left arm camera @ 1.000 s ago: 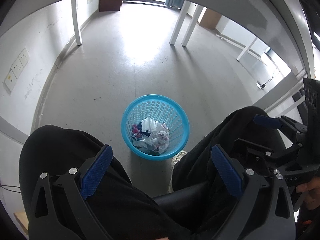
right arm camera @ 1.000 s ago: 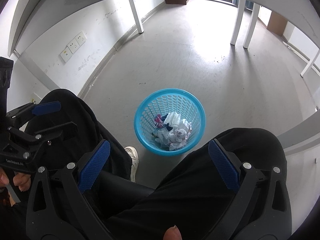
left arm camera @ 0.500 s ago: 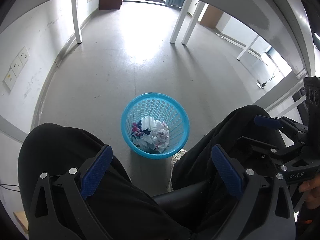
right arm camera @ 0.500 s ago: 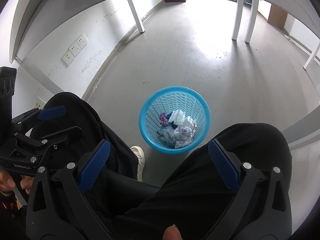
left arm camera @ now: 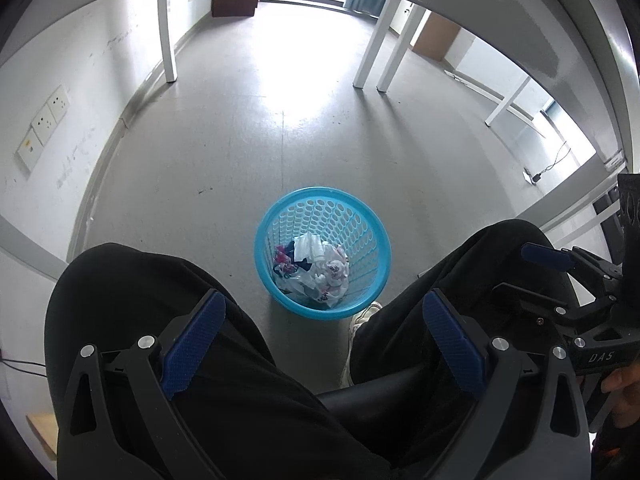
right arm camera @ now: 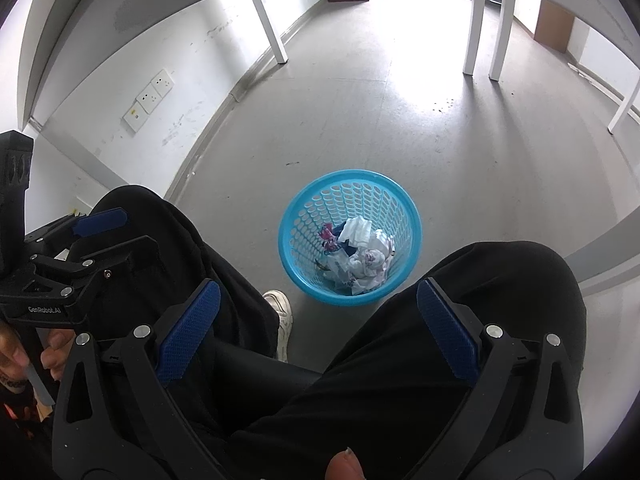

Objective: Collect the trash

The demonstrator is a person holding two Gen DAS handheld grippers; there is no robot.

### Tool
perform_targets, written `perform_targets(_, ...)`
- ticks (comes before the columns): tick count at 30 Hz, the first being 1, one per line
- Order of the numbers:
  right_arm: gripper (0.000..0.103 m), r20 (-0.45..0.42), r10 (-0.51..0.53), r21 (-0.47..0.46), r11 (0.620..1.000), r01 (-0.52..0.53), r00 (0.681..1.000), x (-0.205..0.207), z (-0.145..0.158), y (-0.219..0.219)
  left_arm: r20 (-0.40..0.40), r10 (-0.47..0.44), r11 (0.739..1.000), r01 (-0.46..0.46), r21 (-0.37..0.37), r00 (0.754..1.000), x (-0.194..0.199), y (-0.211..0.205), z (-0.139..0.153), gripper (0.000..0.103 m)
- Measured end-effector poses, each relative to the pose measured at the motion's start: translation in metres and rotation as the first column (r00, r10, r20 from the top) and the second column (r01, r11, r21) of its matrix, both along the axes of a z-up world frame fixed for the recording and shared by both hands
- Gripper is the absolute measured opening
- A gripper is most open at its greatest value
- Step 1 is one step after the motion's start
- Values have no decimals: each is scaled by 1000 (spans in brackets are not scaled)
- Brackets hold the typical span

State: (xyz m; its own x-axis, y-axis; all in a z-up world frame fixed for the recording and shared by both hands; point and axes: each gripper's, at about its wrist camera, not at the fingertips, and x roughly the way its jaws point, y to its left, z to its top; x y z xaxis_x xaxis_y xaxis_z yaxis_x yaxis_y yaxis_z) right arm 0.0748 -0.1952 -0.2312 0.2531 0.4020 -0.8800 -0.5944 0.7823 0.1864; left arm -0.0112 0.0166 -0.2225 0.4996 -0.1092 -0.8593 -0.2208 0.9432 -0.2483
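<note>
The blue bin (left arm camera: pixel 322 254) stands upright on the grey floor (left arm camera: pixel 280 140) between the seated person's knees (left arm camera: pixel 132 280), straight ahead of and well below both grippers. It holds the trash (left arm camera: pixel 316 266): crumpled white paper and wrappers heaped in its bottom. No loose litter shows on the floor around it, apart from a small dark speck beyond the bin. The left gripper (left arm camera: pixel 324 340) hangs over the lap with its jaws spread wide and nothing between the blue pads (left arm camera: pixel 196 338). The right gripper (right arm camera: pixel 318 330) is the same, jaws spread and empty, its pads (right arm camera: pixel 446 332) framing the bin (right arm camera: pixel 350 236) from above. In each view the bin sits near the midline of the jaws, slightly nearer the right gripper's side, though the difference is small, so either hand looks about equally placed to reach it. The bin is round with its mouth facing up, so it has no long axis to line up with; a grasp would most likely take the rim, with one finger inside and one outside the perforated wall. Any such move calls for a reach down and forward past the knees, which flank the path closely on both sides.
</note>
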Motion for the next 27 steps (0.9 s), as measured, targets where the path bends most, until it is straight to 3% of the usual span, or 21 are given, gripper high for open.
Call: perform_targets(27,94,-12,-13,-2,1000,13,1000,6,-3,-4,-11,-19,1000,19,15,1000,2,-2,-2,97)
